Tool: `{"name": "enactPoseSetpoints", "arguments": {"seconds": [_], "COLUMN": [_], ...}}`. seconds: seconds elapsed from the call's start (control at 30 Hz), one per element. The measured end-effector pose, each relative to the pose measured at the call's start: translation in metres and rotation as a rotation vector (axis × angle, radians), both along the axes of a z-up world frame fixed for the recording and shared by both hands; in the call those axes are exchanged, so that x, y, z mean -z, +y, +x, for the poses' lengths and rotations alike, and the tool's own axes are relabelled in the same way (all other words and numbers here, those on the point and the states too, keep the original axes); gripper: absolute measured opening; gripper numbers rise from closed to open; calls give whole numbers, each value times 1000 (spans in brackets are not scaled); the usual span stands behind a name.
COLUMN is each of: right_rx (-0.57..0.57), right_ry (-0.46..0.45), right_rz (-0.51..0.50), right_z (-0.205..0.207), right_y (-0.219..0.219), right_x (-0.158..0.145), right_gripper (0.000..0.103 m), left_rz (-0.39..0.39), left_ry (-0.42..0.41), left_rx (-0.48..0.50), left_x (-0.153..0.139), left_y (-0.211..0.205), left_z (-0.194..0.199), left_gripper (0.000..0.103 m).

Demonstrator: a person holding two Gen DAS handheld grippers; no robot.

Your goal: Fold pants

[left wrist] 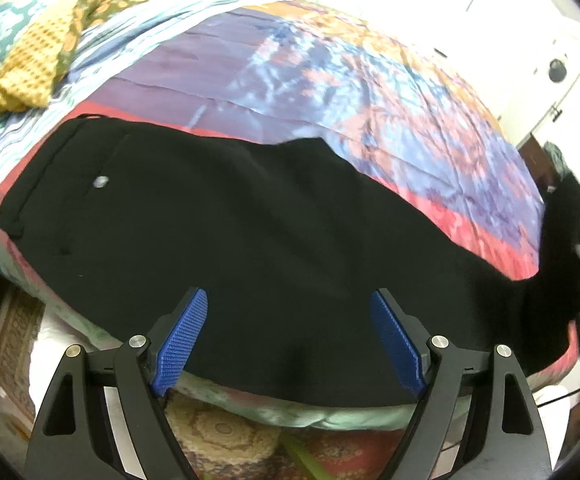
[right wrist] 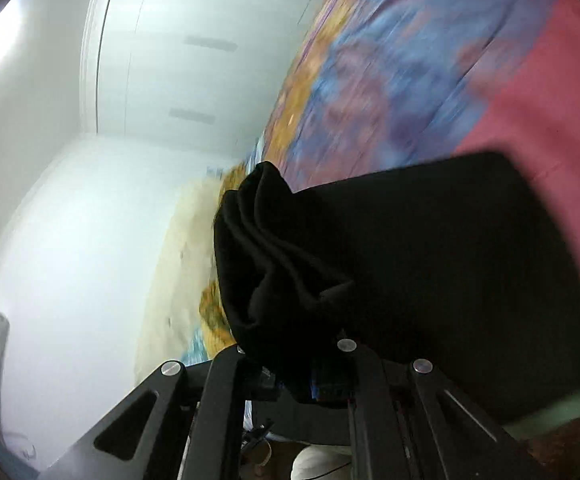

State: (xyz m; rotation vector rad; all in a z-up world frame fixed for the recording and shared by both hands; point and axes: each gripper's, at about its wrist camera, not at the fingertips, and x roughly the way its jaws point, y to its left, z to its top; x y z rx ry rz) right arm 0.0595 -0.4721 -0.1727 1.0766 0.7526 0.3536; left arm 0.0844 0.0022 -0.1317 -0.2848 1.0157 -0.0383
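Soft, limp black cloth pants (left wrist: 230,240) lie flat on the colourful bedspread (left wrist: 330,72); right gripper (right wrist: 326,384) clamps their bunched hem end, left gripper (left wrist: 286,336) hovers agape; grasp edges

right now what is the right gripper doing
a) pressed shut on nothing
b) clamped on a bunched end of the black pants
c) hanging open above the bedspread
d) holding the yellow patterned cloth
b: in the right wrist view the right gripper is shut with a bunched fold of the black pants caught between its pads, lifted above the bedspread.
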Motion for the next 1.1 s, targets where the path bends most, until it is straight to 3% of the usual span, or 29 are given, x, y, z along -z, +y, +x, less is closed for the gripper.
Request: {"name": "enactPoseSetpoints", "arguments": {"seconds": [0.13, 0.17, 0.2, 0.23, 0.27, 0.3, 0.37, 0.47, 0.5, 0.63, 0.7, 0.83, 0.9, 0.93, 1.1], "right_rx": [-209, -275, -393, -471, -546, -596, -608, -519, -454, -322, -266, -228, -236, -241, -241], "right_ry": [-48, -65, -83, -88, -92, -119, -199, -305, -337, -309, -280, -272, -277, -274, -262], "right_rz": [-215, -286, -453, -559, -662, -730, -772, -883, -927, -962, -942, -906, -908, -908, -910], "right_z": [21, 24, 25, 23, 18, 8, -15, -51, -64, -89, -90, -98, -92, -90, -89], "right_y": [114, 138, 176, 196, 213, 221, 212, 184, 167, 119, 103, 94, 97, 99, 101], "right_x": [22, 28, 39, 47, 54, 55, 44, 18, 8, -3, -4, -14, -10, -8, -7], "right_gripper": [11, 17, 31, 45, 67, 70, 71, 94, 98, 99, 99, 99, 99, 99, 99], "left_rz": [-6, -9, -11, -13, -17, -20, -17, -35, -43, -39, 8, 62, 86, 99, 101], "left_ry": [9, 11, 13, 16, 17, 15, -1, -55, -62, -7, 62, 141, 136, 129, 84], "left_rx": [-50, -61, -66, -73, -80, -85, -86, 53, 120, 314, 320, 325, 355, 368, 321], "left_x": [2, 2, 3, 3, 3, 2, -2, -16, -19, -12, 9, 34, 35, 33, 22], "left_y": [24, 30, 34, 38, 43, 46, 47, 17, 2, -57, -76, -95, -106, -112, -101], "left_z": [-3, -4, -5, -7, -9, -11, -16, -14, -10, 16, 32, 43, 39, 37, 29], "left_gripper": [85, 85, 85, 85, 85, 85, 85, 76, 67, 45, 33, 33, 28, 8, 3]}}
